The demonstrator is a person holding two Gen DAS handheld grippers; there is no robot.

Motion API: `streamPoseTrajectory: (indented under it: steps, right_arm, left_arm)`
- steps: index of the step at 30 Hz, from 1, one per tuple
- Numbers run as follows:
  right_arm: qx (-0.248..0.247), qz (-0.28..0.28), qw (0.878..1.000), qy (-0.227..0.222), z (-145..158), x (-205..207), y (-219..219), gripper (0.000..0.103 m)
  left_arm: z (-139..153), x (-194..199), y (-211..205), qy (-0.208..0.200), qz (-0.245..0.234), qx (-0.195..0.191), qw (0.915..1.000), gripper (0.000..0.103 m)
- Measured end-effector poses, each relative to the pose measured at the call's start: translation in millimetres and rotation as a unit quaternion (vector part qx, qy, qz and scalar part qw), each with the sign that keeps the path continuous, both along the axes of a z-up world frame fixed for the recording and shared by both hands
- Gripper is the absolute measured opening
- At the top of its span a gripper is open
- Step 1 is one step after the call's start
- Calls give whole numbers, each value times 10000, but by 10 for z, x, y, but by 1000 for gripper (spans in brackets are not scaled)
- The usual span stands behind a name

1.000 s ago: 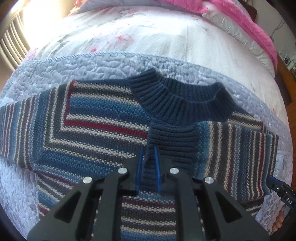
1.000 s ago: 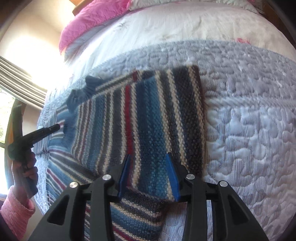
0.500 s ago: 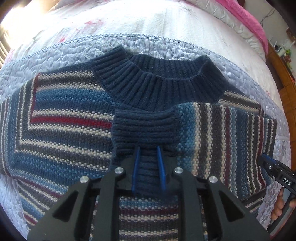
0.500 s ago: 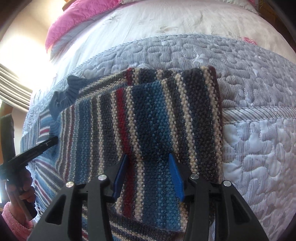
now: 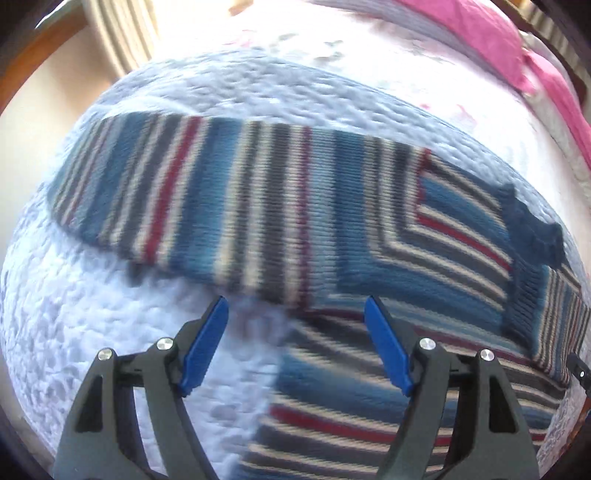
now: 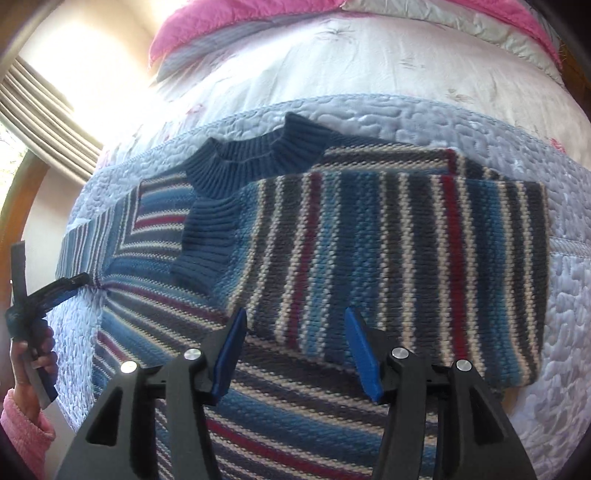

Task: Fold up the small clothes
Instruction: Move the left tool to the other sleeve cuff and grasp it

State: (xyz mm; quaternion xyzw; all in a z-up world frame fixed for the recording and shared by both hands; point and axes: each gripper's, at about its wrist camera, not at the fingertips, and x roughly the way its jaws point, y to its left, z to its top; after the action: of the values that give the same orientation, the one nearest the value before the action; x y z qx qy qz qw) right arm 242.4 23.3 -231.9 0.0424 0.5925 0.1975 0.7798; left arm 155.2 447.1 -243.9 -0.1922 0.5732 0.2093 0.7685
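Two pairs of tongs are working over a striped sweater (image 6: 369,266) that is lying flat on the quilt (image 6: 569,332) of a bed. The right tongs (image 6: 293,354) are hovering with the blue fingers (image 6: 229,354) spread wide and gripping nothing, just above the lower edge of the right sleeve (image 6: 424,258). That sleeve is lying folded across the chest, its navy cuff (image 6: 207,240) resting just below the ribbed navy collar (image 6: 258,158).

Over in the left wrist view, the picture is blurring, but the left tongs (image 5: 297,345) are also showing a wide gap between the blue pads (image 5: 205,347), holding nothing. They are hanging near the spot where the other sleeve (image 5: 207,199) meets the body of the sweater (image 5: 369,406). This sleeve is stretching straight out to the side, flat on the quilt (image 5: 74,350), unfolded. The navy collar (image 5: 532,229) is showing at the far right of that view.

From the right wrist view, the left tongs (image 6: 70,286) are appearing at the left edge, gripped by a hand (image 6: 33,354) in a fuzzy pink sleeve (image 6: 22,421), with the tip right beside the sweater's armpit; whether it is touching the knit, I cannot tell. Beyond the quilt, a pale flowered bedspread (image 6: 369,66) and a pink blanket (image 6: 207,22) are covering the far end of the bed.
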Motion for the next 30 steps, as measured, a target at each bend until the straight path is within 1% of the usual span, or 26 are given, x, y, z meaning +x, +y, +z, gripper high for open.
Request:
streamPoseTrajectory:
  steps: [3, 6, 8, 11, 13, 16, 18, 21, 23, 25, 28, 29, 30]
  right_arm:
    - [44, -8, 9999, 124, -62, -5, 159, 56]
    - [-20, 15, 9999, 158, -93, 9, 301, 56]
    - [-79, 61, 9998, 147, -103, 4, 393, 56]
    - [-227, 122, 9996, 120, -140, 12, 502, 56]
    - [-274, 89, 9995, 149, -173, 16, 517, 56]
    - [-321, 41, 9993, 173, -219, 13, 533, 56]
    - [-374, 36, 9992, 160, -238, 8, 547, 56]
    - [-429, 11, 9990, 145, -250, 6, 553, 56]
    - [-446, -14, 9989, 148, -259, 9, 556, 56]
    - [-467, -8, 9988, 139, -267, 10, 566, 56]
    - [-502, 10, 9987, 129, -291, 8, 584, 56]
    - [-508, 6, 9986, 130, -302, 8, 589, 56]
    - [-508, 1, 9986, 131, -313, 10, 596, 56]
  left_arm:
    - [6, -357, 724, 86, 776, 1, 9969, 76]
    - [-35, -673, 1343, 35, 1527, -151, 9881, 75]
    - [-82, -814, 1679, 44, 1910, -162, 9814, 73]
    - [-149, -981, 2093, -3, 2286, -209, 9733, 71]
    - [-154, -1027, 2290, -102, 2425, -230, 9698, 71]
    - [-150, -1002, 2504, -264, 2452, -298, 9686, 71]
    - [-165, -956, 2616, -397, 2462, -429, 9674, 71]
    - [-176, -873, 2742, -544, 2464, -515, 9663, 71]
    - [-240, -764, 2833, -587, 2453, -570, 9660, 71]
    - [-231, -700, 2866, -695, 2520, -660, 9630, 71]
    - [-308, -566, 2898, -784, 2555, -764, 9606, 70]
    - [-331, -542, 2904, -789, 2579, -805, 9596, 69]
    - [-339, -516, 2902, -813, 2582, -846, 9589, 58]
